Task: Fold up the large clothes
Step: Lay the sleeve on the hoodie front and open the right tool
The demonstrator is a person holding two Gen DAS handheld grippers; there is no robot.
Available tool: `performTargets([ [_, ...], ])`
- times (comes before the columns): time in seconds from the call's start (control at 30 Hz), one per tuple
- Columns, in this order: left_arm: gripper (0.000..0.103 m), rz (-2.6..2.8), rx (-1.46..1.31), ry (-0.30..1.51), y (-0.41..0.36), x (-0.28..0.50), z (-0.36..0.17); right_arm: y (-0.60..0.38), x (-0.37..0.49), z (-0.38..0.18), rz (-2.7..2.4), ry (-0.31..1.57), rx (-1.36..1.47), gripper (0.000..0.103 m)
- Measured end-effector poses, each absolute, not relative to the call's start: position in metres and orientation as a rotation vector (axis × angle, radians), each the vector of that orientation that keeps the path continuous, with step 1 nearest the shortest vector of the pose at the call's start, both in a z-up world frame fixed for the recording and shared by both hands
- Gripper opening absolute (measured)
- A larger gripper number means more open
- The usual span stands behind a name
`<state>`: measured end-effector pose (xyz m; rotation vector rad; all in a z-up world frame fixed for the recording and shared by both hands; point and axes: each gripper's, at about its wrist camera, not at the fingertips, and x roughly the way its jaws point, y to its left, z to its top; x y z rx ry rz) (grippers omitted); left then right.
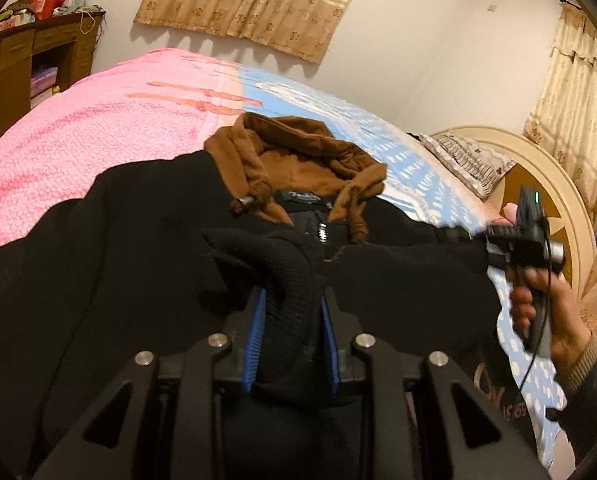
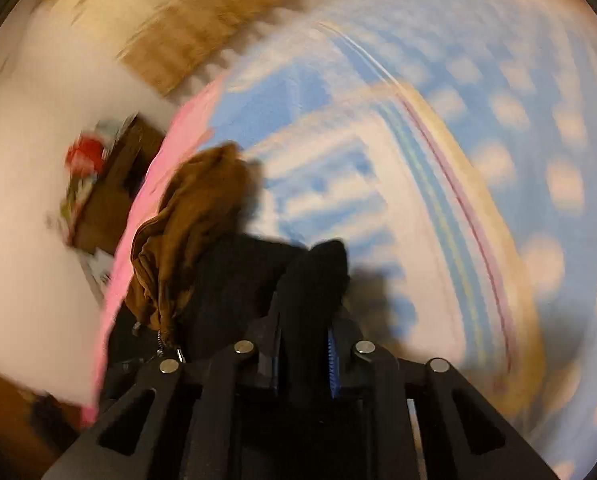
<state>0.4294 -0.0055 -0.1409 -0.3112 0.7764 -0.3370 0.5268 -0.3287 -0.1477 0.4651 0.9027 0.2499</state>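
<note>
I've got the jacket [image 1: 118, 240] spread on the bed [image 1: 98, 120], hood [image 1: 298, 152] at its far end. Cuff [image 1: 282, 280] sits between my left gripper [image 1: 292, 320] fingers. Right gripper [image 1: 494, 240] off to the right, headboard [image 1: 546, 184] and pillow [image 1: 470, 160] behind it.

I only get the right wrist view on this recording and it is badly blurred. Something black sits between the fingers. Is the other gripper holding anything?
Observer: Yes. In the left wrist view the left gripper is shut on a ribbed black cuff of the black jacket.
Operator: Is the jacket lying flat?
Observer: Mostly. It lies spread front-up on the bed, brown hood towards the far wall.
Operator: Where is my right gripper on it?
Observer: The right gripper is at the jacket's right edge, level with the shoulder, with black fabric at its tip.
</note>
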Motion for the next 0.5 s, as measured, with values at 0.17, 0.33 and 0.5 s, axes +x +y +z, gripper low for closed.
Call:
performTargets([
  [0.17,0.027,-0.334,-0.252,0.767,-0.022,0.426,-0.142,-0.337,0.553,-0.109,0.062,0.809,0.255,0.000],
  [0.33,0.028,-0.337,-0.265,0.762,-0.019,0.425,-0.146,-0.393,0.537,-0.129,0.026,0.842,0.451,0.004],
  [0.5,0.031,-0.336,-0.252,0.725,-0.019,0.413,-0.141,-0.367,0.470,-0.120,0.232,0.834,0.391,0.099],
])
